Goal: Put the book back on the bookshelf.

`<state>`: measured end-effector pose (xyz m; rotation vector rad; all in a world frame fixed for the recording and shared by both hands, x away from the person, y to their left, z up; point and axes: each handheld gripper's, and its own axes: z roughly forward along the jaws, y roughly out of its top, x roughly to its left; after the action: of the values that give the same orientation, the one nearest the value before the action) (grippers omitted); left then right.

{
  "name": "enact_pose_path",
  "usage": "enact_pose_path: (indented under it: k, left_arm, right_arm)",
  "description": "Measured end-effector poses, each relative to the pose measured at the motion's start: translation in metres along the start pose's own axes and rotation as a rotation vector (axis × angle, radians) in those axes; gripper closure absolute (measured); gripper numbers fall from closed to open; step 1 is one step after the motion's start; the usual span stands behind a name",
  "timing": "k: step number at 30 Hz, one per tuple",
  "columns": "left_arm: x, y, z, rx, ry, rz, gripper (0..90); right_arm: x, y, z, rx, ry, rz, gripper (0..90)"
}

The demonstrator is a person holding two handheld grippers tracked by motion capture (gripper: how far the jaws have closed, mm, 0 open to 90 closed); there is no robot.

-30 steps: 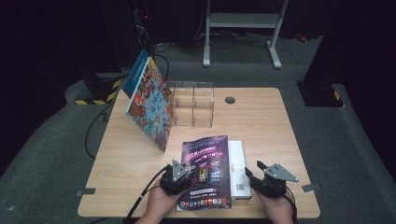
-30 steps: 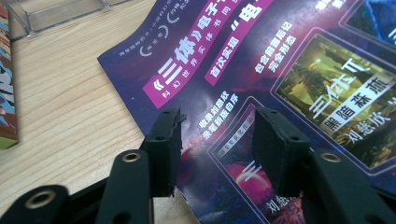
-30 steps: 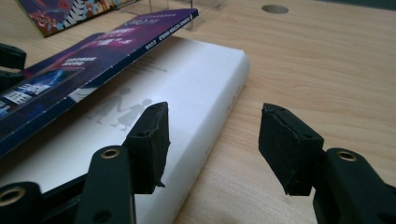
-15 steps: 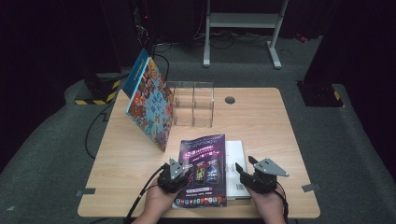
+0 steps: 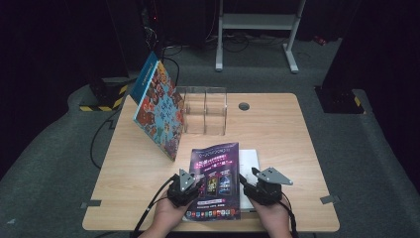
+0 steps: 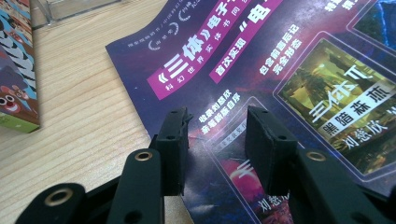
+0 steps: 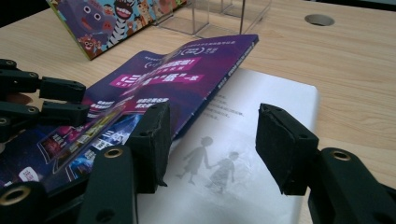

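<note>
A purple book [image 5: 215, 181] with Chinese lettering lies near the table's front edge, partly over a white book [image 5: 250, 161]. My left gripper [image 5: 193, 184] is at its left side, open, with its jaws low over the purple cover [image 6: 280, 70] and nothing between them. At the book's right side my right gripper [image 5: 247, 184] is also open. Its jaws straddle the white page [image 7: 261, 140], which carries a grey silhouette drawing. The purple book's right edge [image 7: 219, 79] is raised above that page, close to the jaw on the left. My left gripper [image 7: 60, 100] also appears there at the left.
A colourful picture book [image 5: 161, 111] leans against a clear acrylic holder [image 5: 205, 111] at the back left of the wooden table [image 5: 277, 134]. A cable hole [image 5: 243, 106] sits behind the holder. A white stand [image 5: 257, 22] is on the floor beyond.
My right gripper has moved left, up to the right edge of the purple book. The left gripper and the book have barely shifted.
</note>
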<state>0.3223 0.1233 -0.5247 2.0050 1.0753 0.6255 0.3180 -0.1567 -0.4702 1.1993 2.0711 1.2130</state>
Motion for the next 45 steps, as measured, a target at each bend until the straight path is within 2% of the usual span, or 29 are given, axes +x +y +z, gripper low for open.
enact_pose_path:
  k: [5,10,12,18,24,26,33,34,37,38,45]
  left_arm:
    - [0.007,0.000,0.001,0.004,-0.036,-0.042,55.8]
    - [0.007,0.000,0.001,0.003,-0.034,-0.019,55.5]
    - [0.007,0.000,0.001,0.002,-0.036,-0.013,55.5]
    - [0.013,0.000,0.002,0.007,-0.054,-0.065,54.2]
    - [0.014,0.000,0.002,0.007,-0.053,-0.057,54.9]
    - [0.013,0.000,0.002,0.005,-0.060,-0.074,55.0]
    - [0.014,0.000,0.002,0.005,-0.065,-0.077,54.9]
    - [0.014,0.000,0.002,0.004,-0.066,-0.076,54.9]
    - [0.014,0.000,0.002,0.005,-0.065,-0.076,54.9]
    - [0.014,0.000,0.002,0.005,-0.065,-0.076,54.9]
    - [0.013,0.000,0.003,0.004,-0.055,-0.075,54.8]
  right_arm:
    - [0.005,0.011,0.007,0.018,0.005,0.003,40.8]
    - [0.008,0.013,0.014,0.032,0.012,0.029,38.6]
    - [0.010,0.012,0.016,0.039,0.011,0.023,38.6]
    - [0.011,0.009,0.014,0.042,0.010,0.025,38.6]
    - [0.007,0.011,0.022,0.057,0.020,0.030,38.6]
    - [0.007,0.013,0.026,0.059,0.021,0.031,38.6]
    - [0.010,0.017,0.039,0.091,0.020,0.027,38.5]
    - [0.011,0.017,0.040,0.097,0.022,0.040,38.5]
    - [0.012,0.017,0.043,0.103,0.028,0.033,38.6]
    - [0.013,0.019,0.050,0.124,0.027,0.036,38.5]
    - [0.010,0.021,0.057,0.147,0.026,0.063,37.1]
